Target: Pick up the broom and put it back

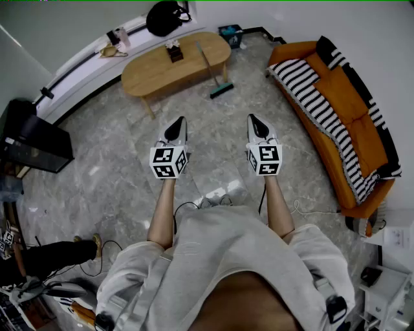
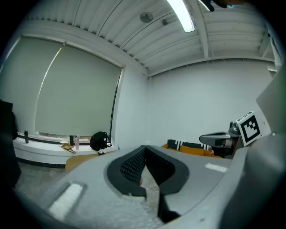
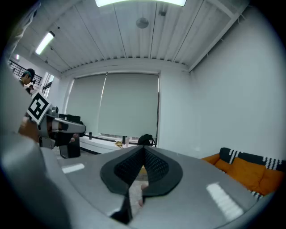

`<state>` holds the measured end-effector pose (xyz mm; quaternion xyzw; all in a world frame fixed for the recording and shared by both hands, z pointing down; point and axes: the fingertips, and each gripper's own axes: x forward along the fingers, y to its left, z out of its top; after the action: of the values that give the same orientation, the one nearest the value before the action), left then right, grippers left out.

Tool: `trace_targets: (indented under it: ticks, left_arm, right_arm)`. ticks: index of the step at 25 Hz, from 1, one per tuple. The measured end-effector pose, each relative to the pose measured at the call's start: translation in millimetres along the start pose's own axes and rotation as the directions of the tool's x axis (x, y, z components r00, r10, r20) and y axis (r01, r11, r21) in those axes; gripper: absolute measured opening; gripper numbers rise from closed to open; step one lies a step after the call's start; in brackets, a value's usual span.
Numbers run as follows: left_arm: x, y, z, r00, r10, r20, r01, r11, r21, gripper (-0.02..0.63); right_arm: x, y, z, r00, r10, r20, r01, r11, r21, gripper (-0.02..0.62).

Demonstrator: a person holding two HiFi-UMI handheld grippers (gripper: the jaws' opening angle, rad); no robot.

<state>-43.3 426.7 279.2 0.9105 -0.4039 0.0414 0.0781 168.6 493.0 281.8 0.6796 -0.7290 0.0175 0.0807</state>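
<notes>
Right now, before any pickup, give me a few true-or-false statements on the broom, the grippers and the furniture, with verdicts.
1. The broom leans against the wooden table, head on the floor. True.
2. The right gripper is clamped on the broom. False: it is shut on nothing, short of the broom.
3. The sofa is blue. False: orange, with a striped blanket.
4. A black bag sits on the sill behind the table. True.

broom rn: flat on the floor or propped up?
Propped up. The broom has its head on the floor; its handle crosses over the table edge, leaning on it.
</notes>
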Motion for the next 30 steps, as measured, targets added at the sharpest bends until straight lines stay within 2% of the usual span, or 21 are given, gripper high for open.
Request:
trace_targets:
  ticks: [12, 22, 30]
  left_arm:
    - [16.7, -12.0, -5.4, 1.000, 0.005, -0.015, -0.005, 1.000, -0.003, 0.003]
    - [33.4, -40.4, -11.3, 0.999, 0.031, -0.034, -0.031, 1.000, 0.005, 0.003]
    - [59.7, -42.6, -13.5, 0.999, 0.032, -0.041, -0.032, 0.999, 0.002, 0.003]
  right_arm:
    - [4.4, -13.8, -8.9, 0.999, 0.029, -0.019, -0.029, 1.000, -0.009, 0.003]
    - [4.2, -42.1, -13.9, 0.998, 0.064, -0.011, -0.064, 0.998, -0.016, 0.003]
    - [23.8, -59.5, -21.1, 0.997, 0.075, -0.022, -0.075, 0.997, -0.010, 0.003]
